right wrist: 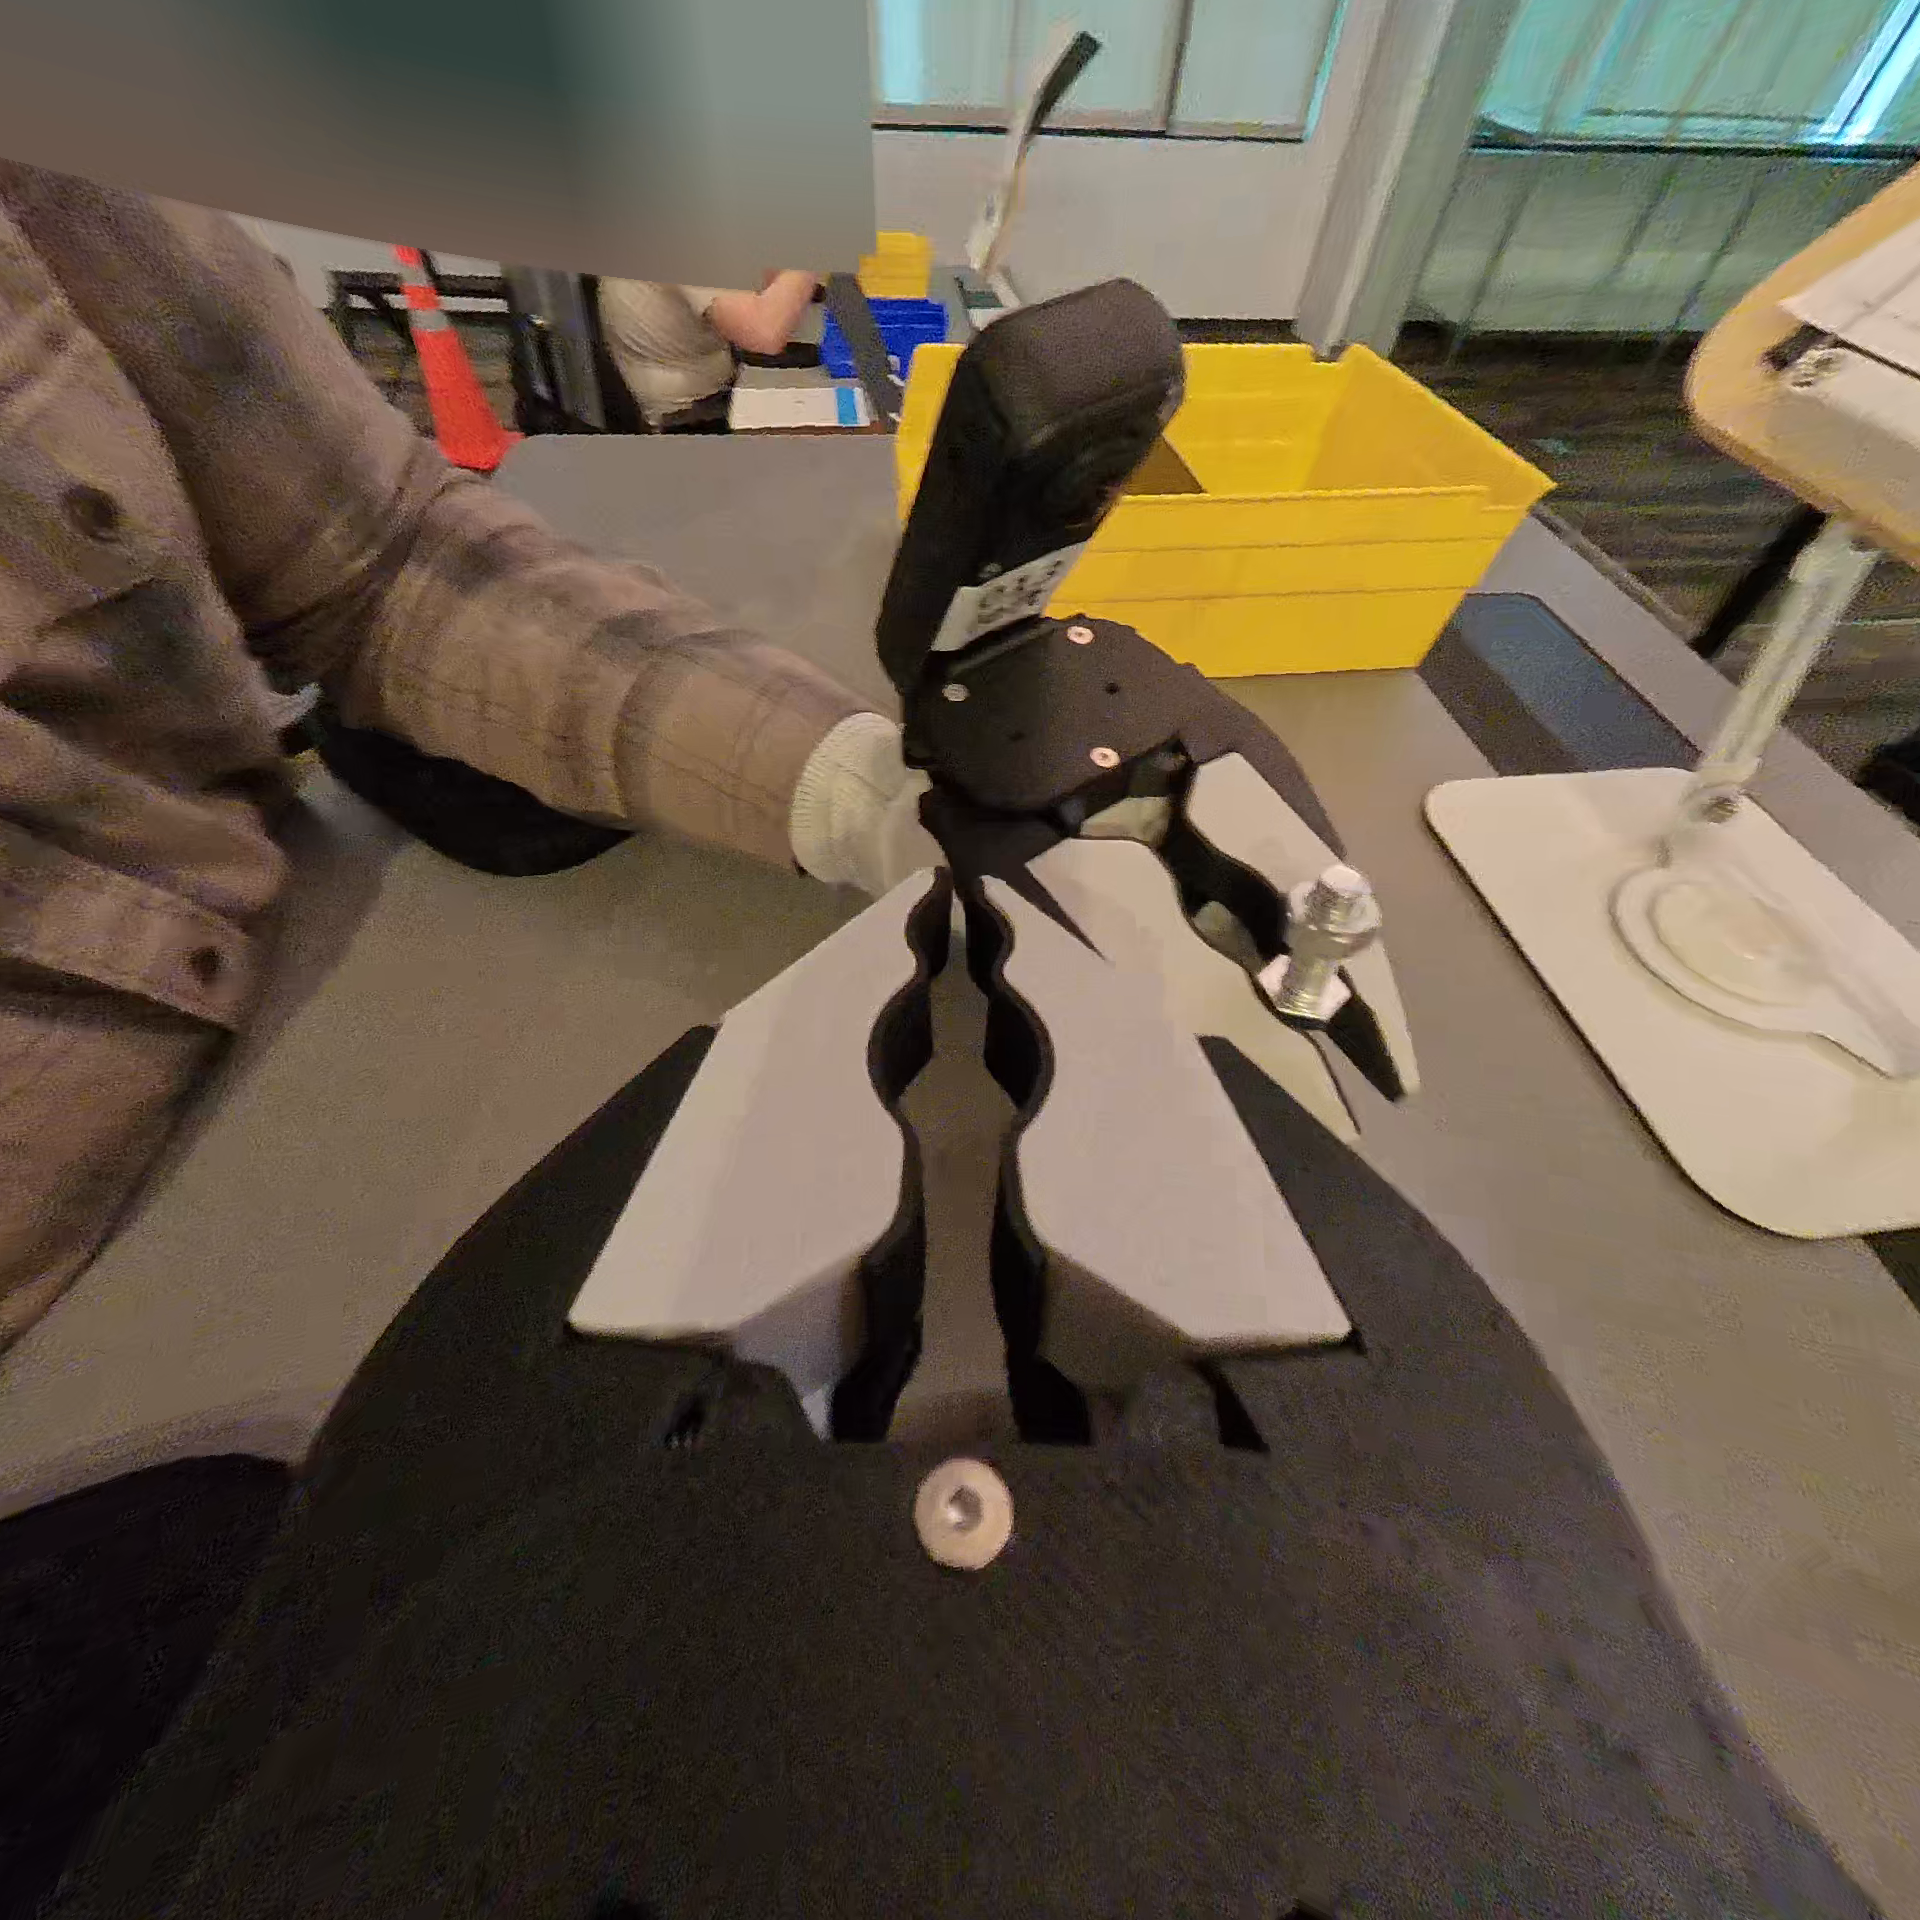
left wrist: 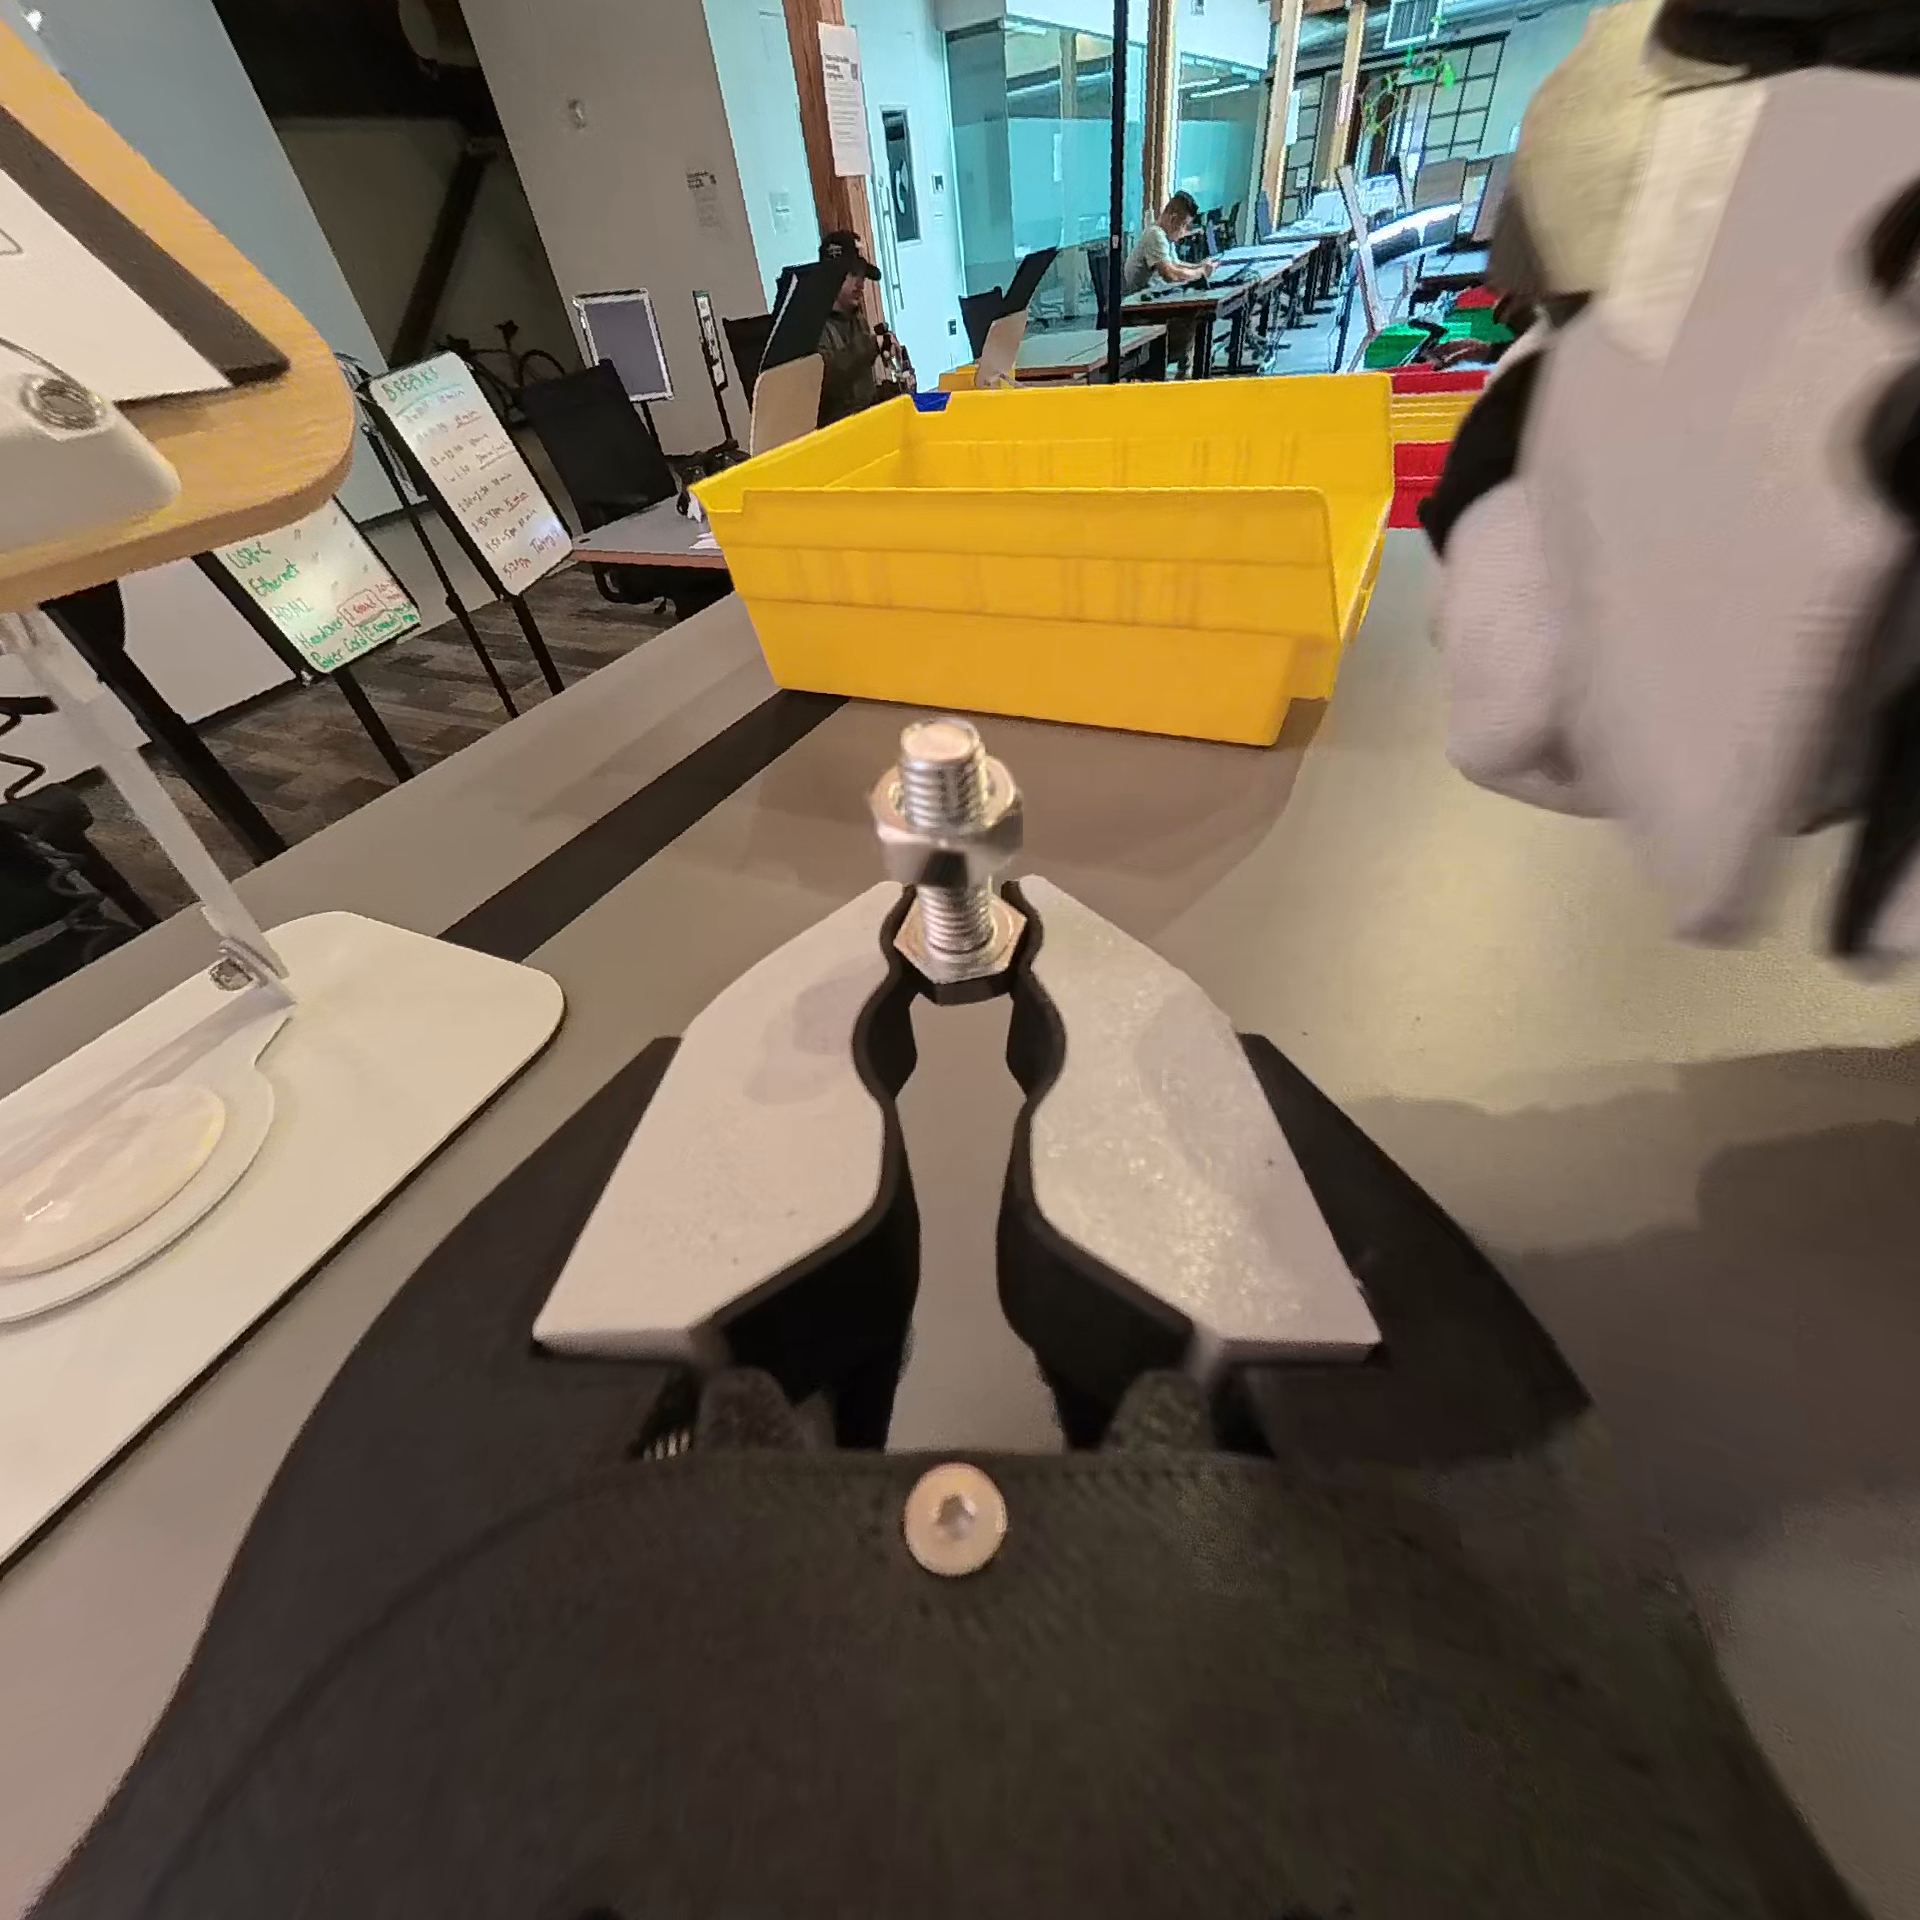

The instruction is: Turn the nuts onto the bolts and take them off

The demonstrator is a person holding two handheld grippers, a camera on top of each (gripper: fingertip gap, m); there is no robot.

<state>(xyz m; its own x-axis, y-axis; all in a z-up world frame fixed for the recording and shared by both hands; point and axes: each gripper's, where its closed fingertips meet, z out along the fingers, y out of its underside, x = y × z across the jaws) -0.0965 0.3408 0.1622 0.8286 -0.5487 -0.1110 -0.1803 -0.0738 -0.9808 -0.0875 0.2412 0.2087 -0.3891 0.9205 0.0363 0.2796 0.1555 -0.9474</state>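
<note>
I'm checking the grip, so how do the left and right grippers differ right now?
The left gripper is clamped on the bolt head, bolt upright with a nut threaded on; the right gripper holds nothing. The left sits at the bolt; the right is apart from it. Both have grey fingers on black bodies.

Grey table [left wrist: 1455, 935] underfoot of everything, dark strip along its left edge. Yellow bin [left wrist: 1039, 582] at the far side, open-topped, with red bins [left wrist: 1418, 457] just beyond on the right. White stand base [left wrist: 343, 1060] at near left, clear post rising to a wooden board [left wrist: 208, 416] overhead. Off the table at far left, two whiteboards [left wrist: 473, 468] on easels, covered in handwriting. Far back, long desks [left wrist: 1226, 281] with a seated person [left wrist: 1158, 249]. From the opposite side: same yellow bin [right wrist: 1299, 540], white base [right wrist: 1662, 1039] now at right, orange cone [right wrist: 447, 364] and blue bin [right wrist: 883, 327] far behind, plaid sleeve [right wrist: 468, 644] at left.
</note>
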